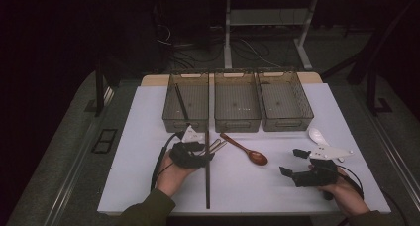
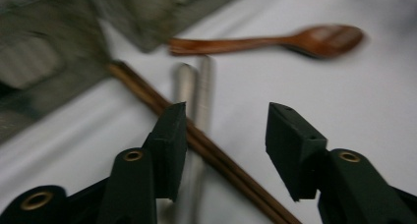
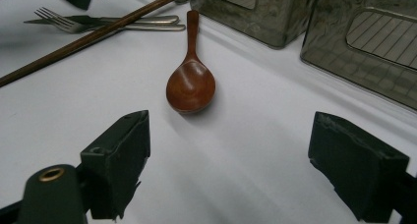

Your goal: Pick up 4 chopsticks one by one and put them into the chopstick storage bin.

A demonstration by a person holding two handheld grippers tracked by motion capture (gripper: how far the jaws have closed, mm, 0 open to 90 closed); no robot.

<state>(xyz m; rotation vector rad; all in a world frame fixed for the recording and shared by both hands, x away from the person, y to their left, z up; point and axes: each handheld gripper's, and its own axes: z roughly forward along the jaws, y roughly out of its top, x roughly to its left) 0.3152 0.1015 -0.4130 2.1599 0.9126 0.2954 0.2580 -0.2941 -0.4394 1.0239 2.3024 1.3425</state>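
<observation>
My left gripper [image 1: 207, 156] [image 2: 226, 111] hovers low over a pair of dark wooden chopsticks [image 1: 207, 181] [image 2: 216, 157] and the metal cutlery [image 1: 218, 145] [image 2: 195, 89] crossing them. Its jaws stand apart with nothing between the pads; the chopsticks run under the left jaw. A brown wooden spoon [image 1: 246, 150] [image 2: 275, 42] [image 3: 191, 81] lies just right of them, bowl toward me. At the table's right, my right gripper [image 1: 292, 161] [image 3: 228, 130] stands wide open and empty, pointing at the spoon. The right gripper view has the fork [image 3: 64, 17] under the chopsticks [image 3: 83, 41].
Three clear bins [image 1: 184, 123] [image 1: 236, 123] [image 1: 287, 123] stand in a row at the back of the white mat; the left one holds a dark stick [image 1: 181, 106]. A white ceramic spoon [image 1: 317, 135] lies behind my right gripper. The mat's front edge is near my hands.
</observation>
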